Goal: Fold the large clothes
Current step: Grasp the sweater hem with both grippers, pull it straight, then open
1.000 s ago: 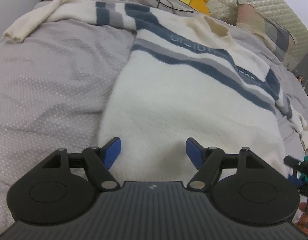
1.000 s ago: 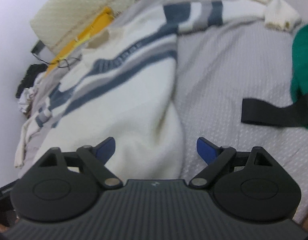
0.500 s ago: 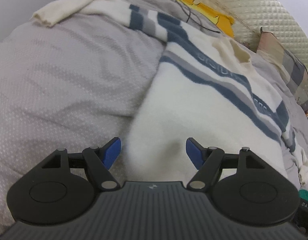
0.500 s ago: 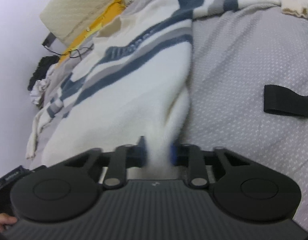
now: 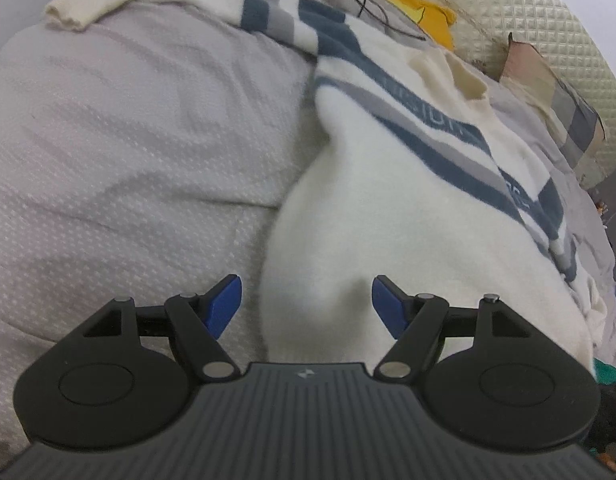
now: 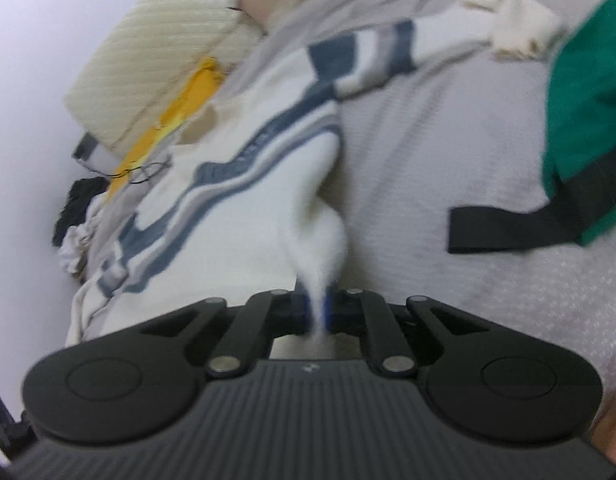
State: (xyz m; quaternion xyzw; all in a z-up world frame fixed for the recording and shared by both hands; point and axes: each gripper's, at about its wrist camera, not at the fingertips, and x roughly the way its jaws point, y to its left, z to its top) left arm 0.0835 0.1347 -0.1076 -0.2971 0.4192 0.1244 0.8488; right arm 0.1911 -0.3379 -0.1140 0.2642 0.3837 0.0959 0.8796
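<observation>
**A:** Why is the white striped sweater (image 5: 407, 208) spread face-up across the grey bedspread (image 5: 140, 128), neck toward the far headboard (image 5: 547, 12)?

**B:** Probably so both near hem corners can be lifted for a fold. The right gripper (image 6: 316, 312) has its blue pads clamped on a pinch of the right hem corner, and the fabric rises toward it in a ridge.

**A:** And the left gripper (image 5: 306, 304)?

**B:** Its jaws stand wide apart, straddling the near left hem corner without pressing it. I'd judge it is lining up a matching grip.

**A:** The green garment (image 6: 587, 120) on the right?

**B:** It lies apart from the sweater, untouched.
</observation>
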